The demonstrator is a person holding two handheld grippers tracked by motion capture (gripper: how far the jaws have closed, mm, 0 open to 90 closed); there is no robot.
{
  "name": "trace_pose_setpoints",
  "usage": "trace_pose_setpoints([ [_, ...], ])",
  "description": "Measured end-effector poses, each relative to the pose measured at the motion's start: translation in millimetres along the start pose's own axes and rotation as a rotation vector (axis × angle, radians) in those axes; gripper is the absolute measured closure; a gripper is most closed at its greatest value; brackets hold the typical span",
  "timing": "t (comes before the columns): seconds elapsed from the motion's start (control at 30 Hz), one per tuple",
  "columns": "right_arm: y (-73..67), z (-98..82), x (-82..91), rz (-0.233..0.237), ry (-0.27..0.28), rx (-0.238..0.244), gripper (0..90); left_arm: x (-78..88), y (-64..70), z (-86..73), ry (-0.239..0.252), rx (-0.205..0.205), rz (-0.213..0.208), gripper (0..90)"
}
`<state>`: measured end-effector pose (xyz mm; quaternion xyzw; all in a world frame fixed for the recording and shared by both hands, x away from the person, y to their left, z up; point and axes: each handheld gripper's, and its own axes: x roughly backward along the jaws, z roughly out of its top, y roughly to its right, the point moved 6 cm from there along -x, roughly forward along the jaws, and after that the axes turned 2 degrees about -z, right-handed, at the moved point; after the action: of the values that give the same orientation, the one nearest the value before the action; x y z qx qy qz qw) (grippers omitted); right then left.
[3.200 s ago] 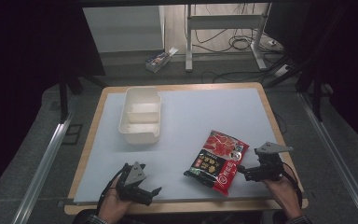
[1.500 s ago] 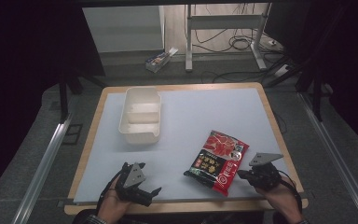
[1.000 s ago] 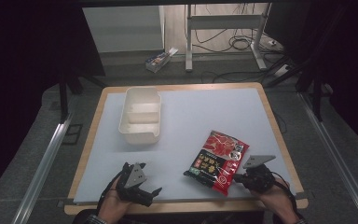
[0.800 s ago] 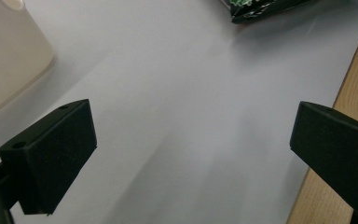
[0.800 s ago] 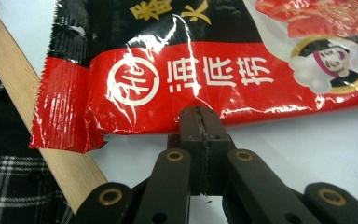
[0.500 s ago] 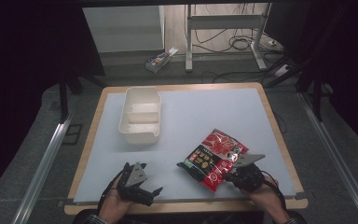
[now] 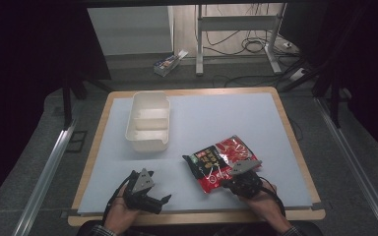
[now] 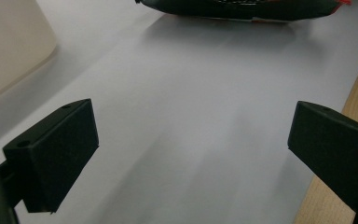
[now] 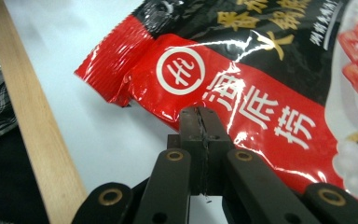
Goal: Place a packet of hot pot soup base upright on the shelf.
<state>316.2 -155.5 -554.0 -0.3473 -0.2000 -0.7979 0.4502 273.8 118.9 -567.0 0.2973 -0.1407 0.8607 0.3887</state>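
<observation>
From the high view, the red-and-black packet [image 7: 220, 162] lies flat near the counter's [image 7: 226, 113] front edge, long axis diagonal from near-left to far-right. The right tool [image 7: 226, 183] clamps its near edge; the left tool [image 7: 163, 200] rests gaping. A white tray [image 7: 147, 120] sits farther left; cables lie on the floor beyond.

The left gripper view shows jaws wide apart over pale surface.

In the right gripper view, jaws pinch the packet's [image 9: 242, 74] red border.

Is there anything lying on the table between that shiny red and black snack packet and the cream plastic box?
Nothing visible does. Bare pale blue table mat lies between the shiny red and black snack packet and the cream plastic box. The right gripper has its jaws shut together at the packet's near edge; whether they pinch it is unclear.
</observation>
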Motion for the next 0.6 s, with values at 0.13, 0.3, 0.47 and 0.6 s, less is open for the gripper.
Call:
trace_pose_setpoints([
  [0.13, -2.8, 6.1, -7.0, -0.003, -0.003, 0.025, 89.2, -0.2, -2.1, 0.3, -0.004, 0.004, 0.001, 2.0],
  [0.3, -7.1, 6.0, -6.5, 0.007, -0.009, 0.047, 88.8, 0.6, -5.1, 1.1, -0.012, 0.021, -0.005, 2.3],
  [0.47, -5.6, 6.0, 0.2, 0.003, 0.003, 0.022, 80.5, -1.2, -10.1, 5.7, -0.022, 0.02, -0.013, 2.5],
  [0.6, 4.6, 4.8, 9.8, -0.029, 0.033, -0.004, 70.5, -5.7, -13.1, 16.0, -0.006, 0.024, -0.033, 8.5],
])
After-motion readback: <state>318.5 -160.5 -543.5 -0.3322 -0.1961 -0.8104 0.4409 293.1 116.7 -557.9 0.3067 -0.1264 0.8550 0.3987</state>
